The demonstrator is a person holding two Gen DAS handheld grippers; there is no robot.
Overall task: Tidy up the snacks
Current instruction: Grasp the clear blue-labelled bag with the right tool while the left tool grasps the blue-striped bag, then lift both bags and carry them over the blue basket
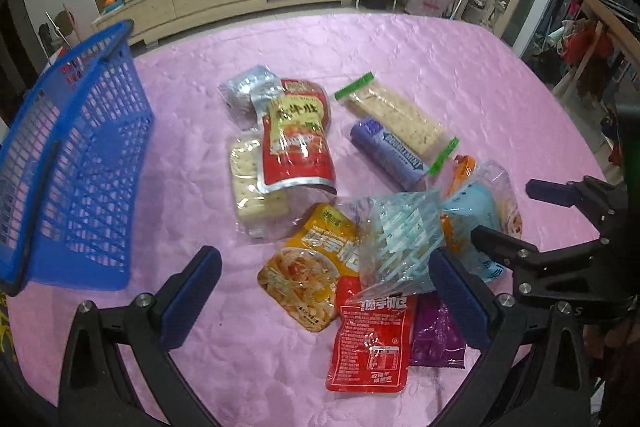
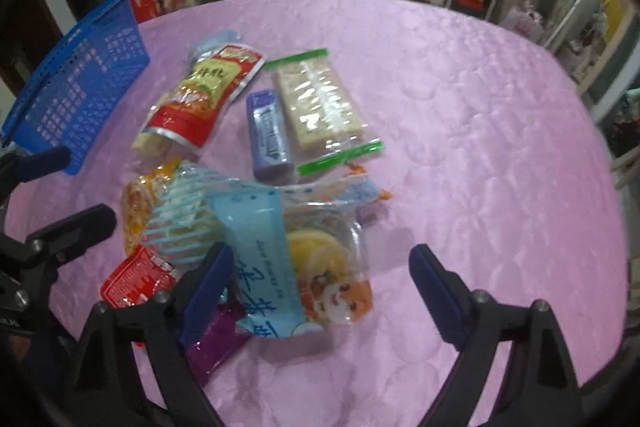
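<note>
A round table under a quilted pink cloth carries a loose heap of wrapped snacks, with a blue plastic lattice basket standing at its left side, apart from the heap. The left claw hangs above the near end of the heap with its blue-padded fingers spread wide and gripping nothing; between them lie a yellow noodle-print pouch and a red foil sachet with printed text, and a purple wrapper sits just beside that sachet. The right claw is also released, jaws wide, straddling a clear and pale-blue bag with a cartoon face without pressing on it. Farther back lie a red and yellow stand-up pouch resting on a clear pack of pale crackers, a silver foil packet behind them, a purple-blue gum pack, and a green-ended clear pack of crackers touching the gum pack.
</note>
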